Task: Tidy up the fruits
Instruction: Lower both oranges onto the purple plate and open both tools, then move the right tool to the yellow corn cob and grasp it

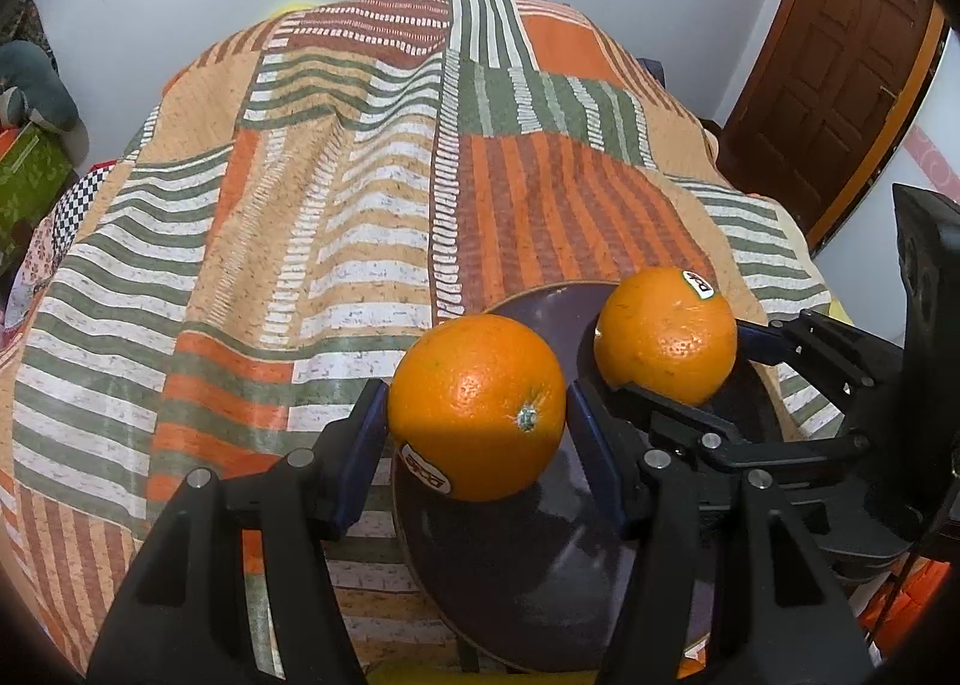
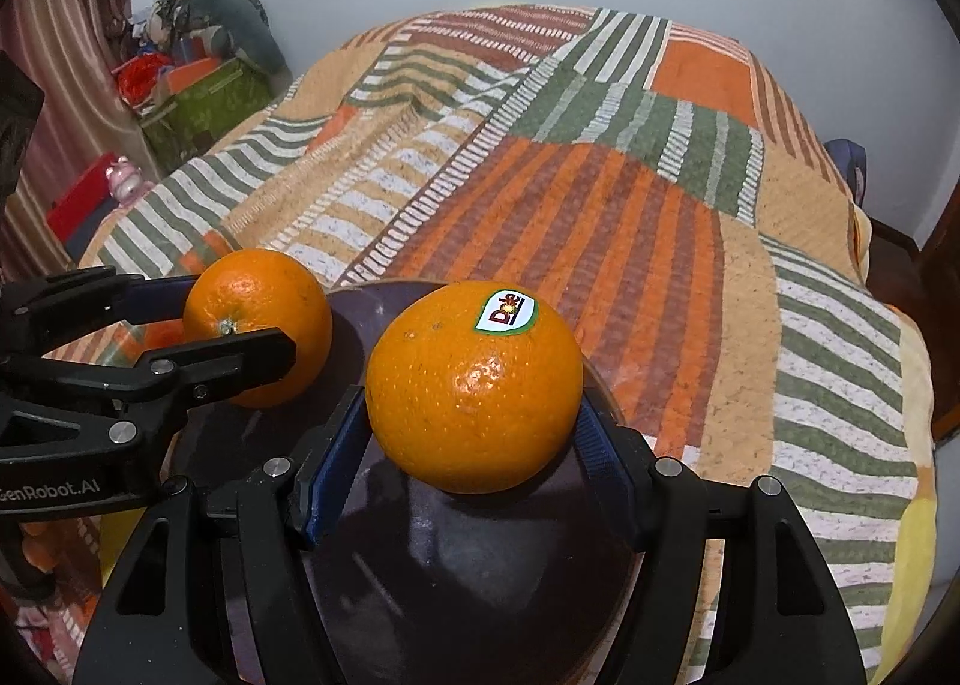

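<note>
Gripping one orange [image 1: 477, 406] per gripper, stem facing camera, sticker [image 2: 506, 312] up, over plate [image 2: 456, 565]

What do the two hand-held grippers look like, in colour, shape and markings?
Both look the same. The left hand-held gripper and the right hand-held gripper are black plastic frames with open cut-outs and round silver bolts. Each has two flat fingers faced with dark blue ribbed pads. White lettering, "GenRobot.AI", shows on the side of the left one in the right wrist view. No cables or sleeves are visible.
</note>
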Motion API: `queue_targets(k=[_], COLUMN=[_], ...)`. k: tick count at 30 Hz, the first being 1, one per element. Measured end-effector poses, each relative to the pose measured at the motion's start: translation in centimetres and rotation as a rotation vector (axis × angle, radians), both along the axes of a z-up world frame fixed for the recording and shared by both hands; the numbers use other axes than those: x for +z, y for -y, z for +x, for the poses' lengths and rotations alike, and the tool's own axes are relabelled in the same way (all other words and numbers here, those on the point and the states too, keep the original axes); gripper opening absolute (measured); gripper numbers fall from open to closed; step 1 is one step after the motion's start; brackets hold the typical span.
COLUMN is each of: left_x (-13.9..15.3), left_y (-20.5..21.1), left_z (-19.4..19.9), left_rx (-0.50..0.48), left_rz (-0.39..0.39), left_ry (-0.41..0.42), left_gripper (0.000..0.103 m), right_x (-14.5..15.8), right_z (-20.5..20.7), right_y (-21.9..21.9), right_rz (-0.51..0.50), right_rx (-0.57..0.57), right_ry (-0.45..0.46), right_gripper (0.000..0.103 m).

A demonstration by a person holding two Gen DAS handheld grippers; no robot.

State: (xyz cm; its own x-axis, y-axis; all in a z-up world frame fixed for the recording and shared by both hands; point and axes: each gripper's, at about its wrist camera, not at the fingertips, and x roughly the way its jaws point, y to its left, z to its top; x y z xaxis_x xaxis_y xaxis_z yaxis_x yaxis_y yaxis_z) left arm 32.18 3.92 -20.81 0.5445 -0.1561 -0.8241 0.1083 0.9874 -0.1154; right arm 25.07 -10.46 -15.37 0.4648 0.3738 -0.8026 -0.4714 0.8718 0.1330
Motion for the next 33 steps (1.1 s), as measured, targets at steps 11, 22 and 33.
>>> queue_targets(k=[11, 22, 33], left_x=[1.2, 3.8, 7.9], left_y=[-0.4, -1.4, -2.1], left_z=[-0.1, -3.7, -10.1], left_rx=[0.017, 0.065, 0.084], left_rz=[0.006, 0.002, 0.029], left_ry=[0.058, 0.118, 0.207], left_gripper=[0.064, 0.069, 0.079], right_x=[-0.2, 3.2, 7.6], right_z=[0.0, -2.1, -6.9], right_y=[0.0, 0.4, 1.2], right_rz=[0.002, -0.014, 0.018], right_rx=[-0.005, -0.017, -0.033], right_ry=[-0.013, 0.115, 0.195], right_gripper=[0.066, 0.085, 0.085])
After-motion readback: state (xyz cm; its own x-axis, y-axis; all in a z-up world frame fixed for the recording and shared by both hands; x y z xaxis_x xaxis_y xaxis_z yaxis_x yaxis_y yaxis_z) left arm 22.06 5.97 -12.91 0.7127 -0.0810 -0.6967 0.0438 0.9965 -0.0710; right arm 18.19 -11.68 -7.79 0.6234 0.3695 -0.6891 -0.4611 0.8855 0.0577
